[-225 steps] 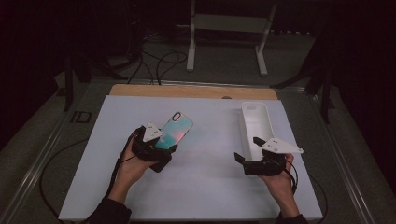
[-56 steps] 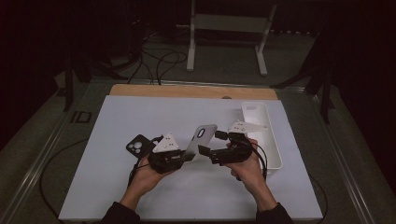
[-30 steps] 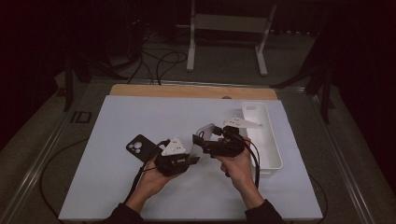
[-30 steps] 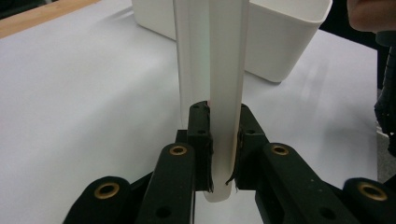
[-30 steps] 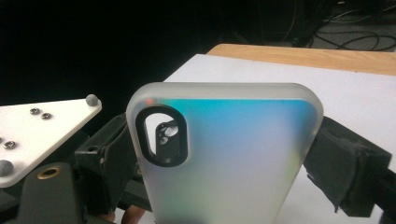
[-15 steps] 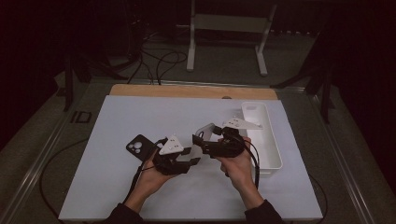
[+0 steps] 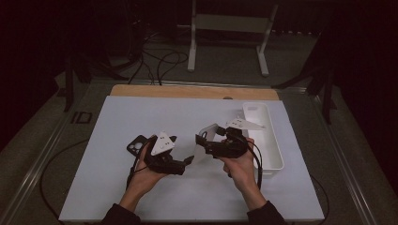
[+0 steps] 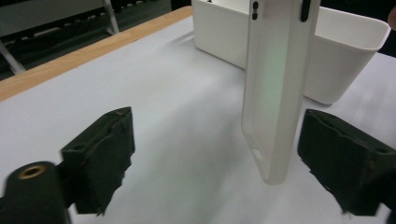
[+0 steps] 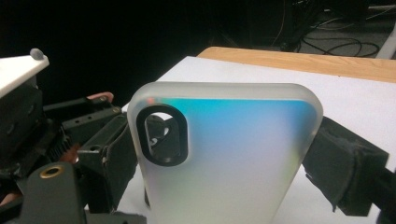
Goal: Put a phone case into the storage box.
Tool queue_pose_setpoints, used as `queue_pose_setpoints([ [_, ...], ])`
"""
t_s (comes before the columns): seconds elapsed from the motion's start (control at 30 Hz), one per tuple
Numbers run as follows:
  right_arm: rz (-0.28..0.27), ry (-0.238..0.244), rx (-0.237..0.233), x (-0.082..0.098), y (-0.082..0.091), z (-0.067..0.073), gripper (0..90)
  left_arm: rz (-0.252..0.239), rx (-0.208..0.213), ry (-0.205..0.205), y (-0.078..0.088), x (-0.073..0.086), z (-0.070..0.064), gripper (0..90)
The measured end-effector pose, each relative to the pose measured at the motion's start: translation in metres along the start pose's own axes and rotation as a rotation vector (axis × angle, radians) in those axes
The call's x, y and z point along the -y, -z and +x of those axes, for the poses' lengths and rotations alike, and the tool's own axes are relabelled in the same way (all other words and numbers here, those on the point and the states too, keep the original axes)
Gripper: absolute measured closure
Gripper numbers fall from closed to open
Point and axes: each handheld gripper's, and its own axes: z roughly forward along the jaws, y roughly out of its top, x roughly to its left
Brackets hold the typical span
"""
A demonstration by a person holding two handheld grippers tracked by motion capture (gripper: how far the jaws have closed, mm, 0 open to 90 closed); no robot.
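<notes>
A frosted, iridescent phone case (image 7: 209, 133) stands upright above the white mat, and my right gripper (image 7: 202, 141) is shut on its sides. In the right gripper view the case (image 9: 243, 140) shows its back and camera cutout, between the two jaws of my right gripper (image 9: 229, 163). My left gripper (image 7: 189, 161) is open just left of it. In the left gripper view the case (image 8: 275, 88) hangs edge-on between the spread jaws of my left gripper (image 8: 219, 144), close to the right jaw and touching neither. A black phone (image 7: 137, 145) lies flat on the mat behind my left hand.
A long white tray (image 7: 268, 140) stands at the mat's right side, close behind my right hand, and the tray (image 8: 345, 51) rises just beyond the case. A wooden strip (image 7: 187, 91) borders the mat's far edge. Stand legs and cables lie on the floor beyond.
The phone has left the case and lies on the mat. My right gripper has taken the case, and my left gripper has let go. Over the last second both hands barely shift.
</notes>
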Motion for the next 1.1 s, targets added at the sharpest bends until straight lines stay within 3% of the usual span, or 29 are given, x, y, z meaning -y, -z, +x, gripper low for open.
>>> queue_pose_setpoints([
  [0.2,-0.004,0.006,-0.001,0.000,0.001,-0.001,16.8,-0.003,-0.013,0.013,0.007,0.003,0.007,1.2],
  [0.47,-0.007,0.010,0.011,-0.002,0.004,-0.003,16.8,-0.024,-0.056,0.031,0.023,0.018,0.023,0.4],
  [0.63,-0.006,0.013,0.014,-0.003,0.004,-0.004,16.8,-0.019,-0.079,0.018,0.031,0.027,0.029,0.4],
  [0.9,-0.006,0.024,0.027,-0.005,0.006,-0.007,16.8,-0.042,-0.099,0.047,0.047,0.047,0.040,0.1],
  [1.0,-0.009,0.031,0.035,-0.008,0.007,-0.008,16.8,-0.067,-0.106,0.040,0.054,0.055,0.041,0.0],
  [1.1,-0.010,0.036,0.042,-0.010,0.009,-0.010,16.8,-0.061,-0.122,0.031,0.060,0.063,0.043,0.0],
])
